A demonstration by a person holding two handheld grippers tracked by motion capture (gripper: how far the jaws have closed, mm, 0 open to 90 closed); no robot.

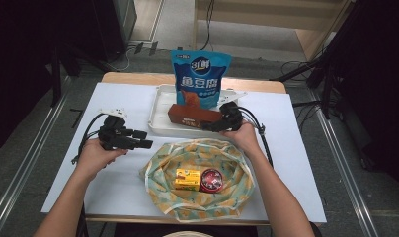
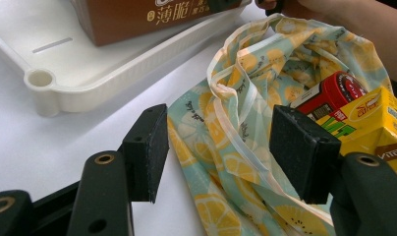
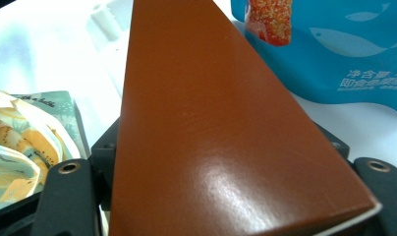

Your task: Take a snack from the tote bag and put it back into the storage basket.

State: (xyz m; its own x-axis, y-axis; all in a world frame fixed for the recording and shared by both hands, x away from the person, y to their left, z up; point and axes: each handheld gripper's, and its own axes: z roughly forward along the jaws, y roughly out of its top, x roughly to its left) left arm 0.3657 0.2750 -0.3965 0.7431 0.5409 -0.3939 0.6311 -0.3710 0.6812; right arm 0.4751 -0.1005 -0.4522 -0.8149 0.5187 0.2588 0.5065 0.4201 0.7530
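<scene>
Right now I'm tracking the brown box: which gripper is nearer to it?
Right. The right gripper sits at the brown box, jaws either side; the left gripper hovers apart, beside the bag.

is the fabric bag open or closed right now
Open. The lemon-print bag lies spread on the table with its mouth wide, showing a yellow box and a red tin inside.

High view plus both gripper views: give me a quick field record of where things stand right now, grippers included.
work in hand: long brown cardboard box lying in the white plastic tray
right gripper: at the box's end, box between its fingers; firm grip not clear
left gripper: open, holding nothing, beside the bag's rim
lemon-print fabric bag: open on the table, in front of the tray
in bag: yellow carton, round red tin
behind box: blue snack pouch, upright
</scene>
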